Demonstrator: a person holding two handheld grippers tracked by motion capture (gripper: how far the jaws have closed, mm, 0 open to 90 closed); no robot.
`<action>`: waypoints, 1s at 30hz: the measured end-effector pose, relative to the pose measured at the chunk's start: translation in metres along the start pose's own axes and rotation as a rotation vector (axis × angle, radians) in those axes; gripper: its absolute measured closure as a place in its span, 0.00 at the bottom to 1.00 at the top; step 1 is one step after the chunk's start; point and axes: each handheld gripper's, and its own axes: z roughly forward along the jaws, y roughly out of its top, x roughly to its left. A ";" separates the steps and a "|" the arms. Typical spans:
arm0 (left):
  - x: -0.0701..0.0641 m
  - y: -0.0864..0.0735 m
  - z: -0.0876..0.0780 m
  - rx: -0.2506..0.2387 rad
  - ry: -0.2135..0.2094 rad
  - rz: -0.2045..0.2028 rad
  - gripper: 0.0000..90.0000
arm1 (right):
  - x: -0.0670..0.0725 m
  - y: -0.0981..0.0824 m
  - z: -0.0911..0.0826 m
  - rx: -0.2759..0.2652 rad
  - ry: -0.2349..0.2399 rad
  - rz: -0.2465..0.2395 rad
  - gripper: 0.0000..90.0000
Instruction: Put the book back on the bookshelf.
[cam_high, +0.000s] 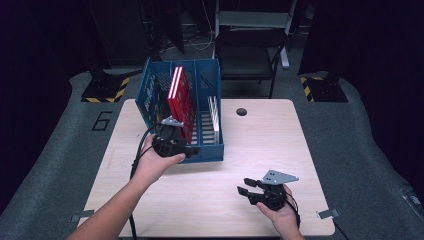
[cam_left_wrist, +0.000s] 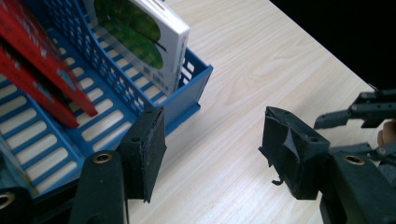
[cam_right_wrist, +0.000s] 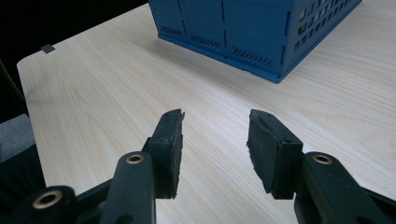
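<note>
Pale table (cam_high: 210, 195); left gripper (cam_high: 192, 150) open, empty, at the rack (cam_high: 205, 150) front; right gripper (cam_high: 243, 186) open, empty, farther off.

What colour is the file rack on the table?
Blue; the file rack shows best in the high view.

My left gripper (cam_high: 192, 150) sits at the blue rack's (cam_high: 207, 150) near wall w/ red books (cam_high: 180, 97) behind, blocking the way far. Table (cam_high: 260, 145) right of rack is bare; my right gripper (cam_high: 244, 186) has free room.
</note>
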 end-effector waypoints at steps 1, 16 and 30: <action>0.000 -0.004 0.000 0.004 0.010 0.008 0.44 | 0.000 0.000 0.000 0.001 0.000 0.000 0.61; 0.007 -0.065 0.005 -0.008 0.032 -0.019 0.44 | 0.000 -0.001 0.002 0.016 -0.010 -0.007 0.57; 0.017 -0.108 0.002 -0.028 0.059 -0.054 0.44 | 0.000 -0.001 0.002 0.015 -0.017 -0.001 0.56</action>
